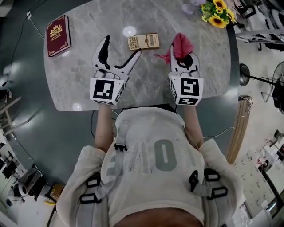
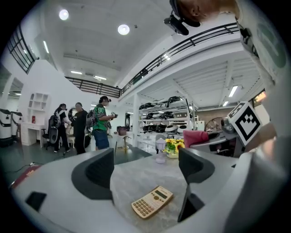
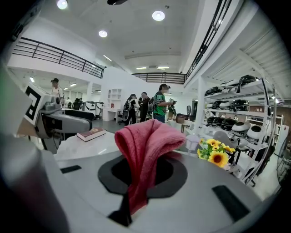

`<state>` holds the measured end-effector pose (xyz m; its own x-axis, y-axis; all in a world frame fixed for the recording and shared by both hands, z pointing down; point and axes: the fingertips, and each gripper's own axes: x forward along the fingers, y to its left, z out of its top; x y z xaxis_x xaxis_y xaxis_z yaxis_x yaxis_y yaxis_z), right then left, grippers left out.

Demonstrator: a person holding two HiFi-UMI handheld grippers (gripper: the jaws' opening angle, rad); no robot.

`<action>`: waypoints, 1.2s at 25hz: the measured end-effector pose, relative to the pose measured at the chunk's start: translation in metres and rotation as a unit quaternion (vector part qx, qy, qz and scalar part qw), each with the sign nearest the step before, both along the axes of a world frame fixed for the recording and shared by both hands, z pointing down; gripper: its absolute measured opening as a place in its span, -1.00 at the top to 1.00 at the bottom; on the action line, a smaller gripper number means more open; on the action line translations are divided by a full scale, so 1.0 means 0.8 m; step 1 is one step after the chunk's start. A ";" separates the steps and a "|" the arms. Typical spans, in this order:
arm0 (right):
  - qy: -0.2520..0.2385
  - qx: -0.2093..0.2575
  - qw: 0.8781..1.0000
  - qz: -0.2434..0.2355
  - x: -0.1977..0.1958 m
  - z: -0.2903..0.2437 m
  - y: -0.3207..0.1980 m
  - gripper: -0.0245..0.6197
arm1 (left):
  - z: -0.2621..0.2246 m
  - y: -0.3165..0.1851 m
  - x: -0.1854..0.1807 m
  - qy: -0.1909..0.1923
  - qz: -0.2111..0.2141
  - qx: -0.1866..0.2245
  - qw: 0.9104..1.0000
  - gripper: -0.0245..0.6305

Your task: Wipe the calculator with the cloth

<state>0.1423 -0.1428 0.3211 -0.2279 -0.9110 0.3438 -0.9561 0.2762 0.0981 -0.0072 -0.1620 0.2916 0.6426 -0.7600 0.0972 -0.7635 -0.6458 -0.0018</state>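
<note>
A beige calculator [image 1: 143, 41] lies flat on the grey marble table [image 1: 80, 80], just beyond my left gripper [image 1: 120, 47]. That gripper is open wide, its jaws spread apart with nothing between them. In the left gripper view the calculator [image 2: 152, 201] rests on the table ahead of the jaws, untouched. My right gripper [image 1: 183, 56] is shut on a red cloth [image 1: 180, 45], which bunches above the jaws and hangs down between them [image 3: 145, 154]. The cloth sits to the right of the calculator, a short gap away.
A dark red book [image 1: 58, 35] lies at the table's far left. A sunflower bunch [image 1: 217, 13] stands at the far right corner, next to a small clear glass [image 2: 161, 152]. People stand in the room beyond the table.
</note>
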 end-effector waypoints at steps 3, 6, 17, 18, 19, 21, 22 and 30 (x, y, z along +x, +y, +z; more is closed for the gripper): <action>0.007 -0.006 1.000 -0.008 -0.003 0.008 -0.003 0.75 | 0.023 -0.011 0.007 -0.037 0.034 -0.018 0.999 -0.38; 0.011 -0.016 1.000 -0.014 -0.005 0.018 -0.003 0.75 | 0.063 -0.020 0.019 -0.131 0.093 -0.016 0.987 -0.38; 0.028 -0.068 0.997 -0.020 0.001 0.079 -0.003 0.75 | 0.218 -0.036 0.032 -0.354 0.294 -0.078 0.885 -0.38; 0.033 -0.071 0.997 -0.024 -0.001 0.084 -0.004 0.75 | 0.231 -0.036 0.030 -0.363 0.307 -0.087 0.875 -0.38; 0.039 -0.073 0.996 -0.029 -0.002 0.088 -0.005 0.75 | 0.243 -0.036 0.028 -0.373 0.318 -0.097 0.866 -0.38; 0.043 -0.077 0.995 -0.037 -0.004 0.095 -0.008 0.75 | 0.265 -0.039 0.024 -0.386 0.334 -0.116 0.852 -0.37; 0.043 -0.079 0.995 -0.041 -0.005 0.098 -0.009 0.75 | 0.273 -0.041 0.022 -0.391 0.338 -0.125 0.847 -0.37; 0.059 -0.094 0.992 -0.059 -0.004 0.126 -0.021 0.75 | 0.314 -0.054 0.013 -0.399 0.360 -0.185 0.823 -0.20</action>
